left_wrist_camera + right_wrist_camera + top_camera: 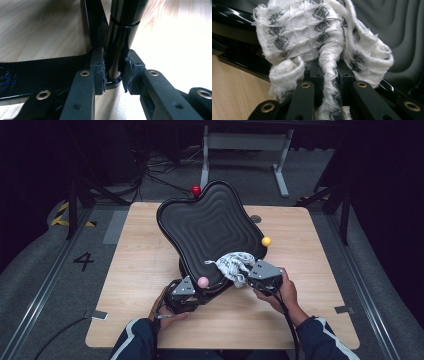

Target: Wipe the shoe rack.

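A light wooden table (150, 255) with rounded corners stands on a grey floor (45, 270). A black chair seat (210, 227) with a rippled cushion stands tilted on it near the middle, its glossy black post (122, 32) and base low on the table's near half. A small dark round spot (256, 219) marks the tabletop beside the seat.

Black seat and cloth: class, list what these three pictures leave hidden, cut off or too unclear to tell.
- High view: the base under the tilted black seat is covered by the seat itself.
- High view: the left gripper jaws are hidden beneath its grey plate.
- Left gripper view: the glossy black post is cut off by the top edge, and glare washes out the table.
- Right gripper view: the cloth covers the right gripper pads.
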### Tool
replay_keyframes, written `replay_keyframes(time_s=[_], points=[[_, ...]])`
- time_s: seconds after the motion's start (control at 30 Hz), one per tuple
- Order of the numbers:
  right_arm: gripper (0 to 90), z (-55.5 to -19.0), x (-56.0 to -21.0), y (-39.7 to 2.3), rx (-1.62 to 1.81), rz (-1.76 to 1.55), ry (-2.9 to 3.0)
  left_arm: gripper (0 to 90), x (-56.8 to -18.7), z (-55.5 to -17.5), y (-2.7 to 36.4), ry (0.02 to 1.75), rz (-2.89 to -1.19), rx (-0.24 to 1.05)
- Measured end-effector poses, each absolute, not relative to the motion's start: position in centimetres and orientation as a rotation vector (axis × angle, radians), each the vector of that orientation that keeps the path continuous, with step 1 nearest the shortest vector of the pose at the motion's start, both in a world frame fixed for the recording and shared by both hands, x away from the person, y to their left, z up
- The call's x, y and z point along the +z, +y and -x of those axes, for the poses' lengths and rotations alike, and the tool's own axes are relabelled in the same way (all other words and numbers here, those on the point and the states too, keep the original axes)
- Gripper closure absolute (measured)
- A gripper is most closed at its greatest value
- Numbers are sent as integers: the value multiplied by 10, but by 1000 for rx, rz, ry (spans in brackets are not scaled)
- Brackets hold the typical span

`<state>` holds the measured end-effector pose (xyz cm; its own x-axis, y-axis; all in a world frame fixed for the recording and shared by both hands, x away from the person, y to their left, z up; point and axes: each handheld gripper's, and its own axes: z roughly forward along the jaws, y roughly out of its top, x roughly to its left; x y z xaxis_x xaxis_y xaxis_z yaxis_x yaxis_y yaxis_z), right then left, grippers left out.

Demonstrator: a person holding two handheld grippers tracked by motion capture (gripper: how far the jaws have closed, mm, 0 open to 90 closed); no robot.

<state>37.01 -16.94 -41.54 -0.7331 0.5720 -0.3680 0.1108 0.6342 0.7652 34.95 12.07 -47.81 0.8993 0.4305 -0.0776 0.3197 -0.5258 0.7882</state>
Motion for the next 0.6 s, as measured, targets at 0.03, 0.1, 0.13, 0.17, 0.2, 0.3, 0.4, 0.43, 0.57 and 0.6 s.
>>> replay_keyframes(time_s=[0.03,0.1,0.13,0.17,0.2,0.3,0.4,0.43,0.57,0.6], points=[[792,-371,-416,-171,990,-541,2250,728,-478,-349,120,536,-2167,158],[792,-374,-417,-177,968,-562,2244,728,-478,-350,120,531,-2168,160],[793,-375,-418,-180,962,-576,2243,727,-478,-350,120,531,-2168,159],[792,-376,-418,-182,960,-588,2242,727,-478,-350,120,529,-2170,160],[793,-377,-418,-185,952,-604,2240,727,-478,-350,120,526,-2172,163],[792,-380,-421,-194,918,-636,2229,727,-477,-351,120,519,-2177,167],[792,-382,-421,-200,900,-669,2216,727,-477,-351,120,517,-2182,164],[792,-383,-421,-202,895,-678,2213,727,-477,-351,120,518,-2183,164],[790,-387,-422,-211,859,-714,2187,727,-477,-351,120,518,-2181,162],[790,-389,-422,-214,855,-729,2180,727,-477,-351,120,518,-2179,162]])
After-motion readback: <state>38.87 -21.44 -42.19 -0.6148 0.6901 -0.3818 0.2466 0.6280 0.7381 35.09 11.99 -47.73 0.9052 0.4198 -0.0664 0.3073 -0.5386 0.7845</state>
